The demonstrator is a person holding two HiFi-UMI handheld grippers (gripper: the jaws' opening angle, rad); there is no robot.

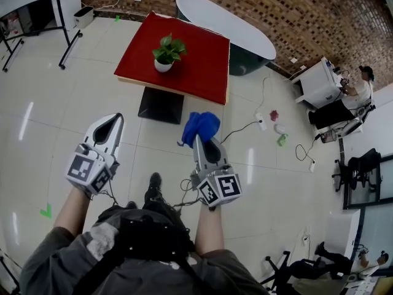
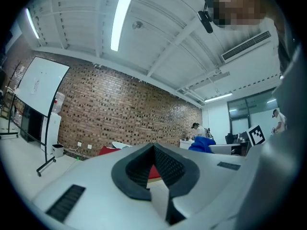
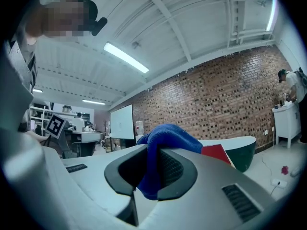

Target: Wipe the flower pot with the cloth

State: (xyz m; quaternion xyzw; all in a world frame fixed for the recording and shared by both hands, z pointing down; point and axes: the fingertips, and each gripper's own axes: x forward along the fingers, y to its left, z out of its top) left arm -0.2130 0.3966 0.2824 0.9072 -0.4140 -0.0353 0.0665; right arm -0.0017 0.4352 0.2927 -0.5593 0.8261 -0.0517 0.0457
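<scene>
Well, on my feed the white flower pot [image 1: 163, 66] stands upright on the red table [image 1: 196, 72], left of that table's middle, and it holds a leafy green plant [image 1: 169, 48]. Beyond the table's far left corner a white bin [image 1: 83, 16] sits against the brick wall; I cannot tell what is in it.

Both tools are held on the near side of the table, well short of its edge. The left gripper [image 1: 115, 118] has its jaws closed together with nothing between them. The right gripper [image 1: 201, 141] is clamped on the blue cloth [image 1: 199, 126], which bunches up over its tips and hangs toward the table, clear of the pot. Each gripper's cube [image 1: 89, 169] carries black-and-white square markers, a pattern and not letters.
</scene>
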